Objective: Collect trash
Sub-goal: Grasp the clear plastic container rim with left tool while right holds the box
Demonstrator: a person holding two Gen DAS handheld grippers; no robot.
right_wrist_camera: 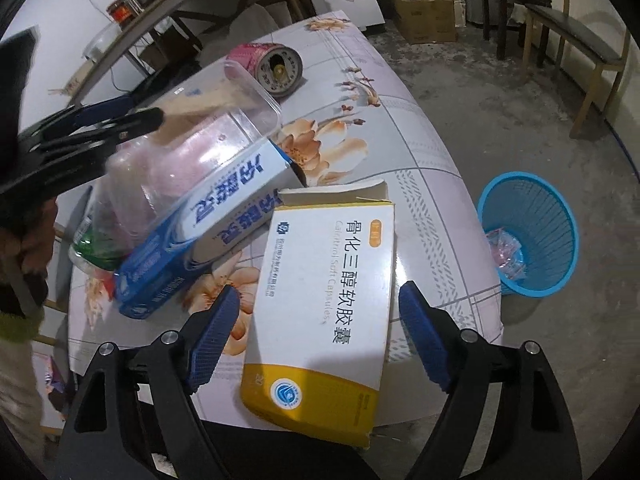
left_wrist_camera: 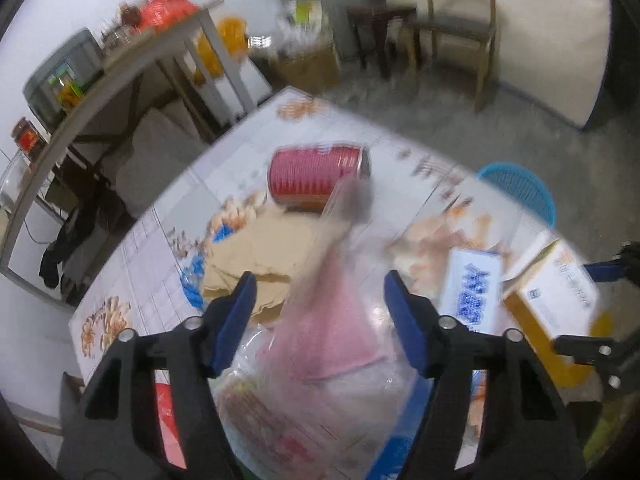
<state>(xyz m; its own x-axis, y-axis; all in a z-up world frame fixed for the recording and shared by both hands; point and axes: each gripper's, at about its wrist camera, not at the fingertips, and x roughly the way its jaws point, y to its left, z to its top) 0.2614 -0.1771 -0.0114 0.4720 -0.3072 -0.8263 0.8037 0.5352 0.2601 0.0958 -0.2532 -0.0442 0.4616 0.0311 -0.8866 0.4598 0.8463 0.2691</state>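
On the flowered table point(right_wrist_camera: 400, 128) lie a white-and-yellow medicine box point(right_wrist_camera: 324, 304), a blue-and-white box point(right_wrist_camera: 208, 232), a clear plastic tub with pink lining point(right_wrist_camera: 192, 160) and a pink can on its side point(right_wrist_camera: 276, 68). My right gripper point(right_wrist_camera: 320, 328) is open, its fingers on either side of the medicine box. My left gripper point(left_wrist_camera: 320, 308) is open over the clear tub point(left_wrist_camera: 328, 320), which is blurred. The can point(left_wrist_camera: 316, 176) and crumpled brown paper point(left_wrist_camera: 260, 260) lie beyond it.
A blue mesh waste basket point(right_wrist_camera: 528, 236) stands on the floor right of the table with some wrappers inside. A shelf with jars point(left_wrist_camera: 100, 72), a cardboard box point(right_wrist_camera: 424, 20) and wooden chairs point(left_wrist_camera: 460, 28) stand further back.
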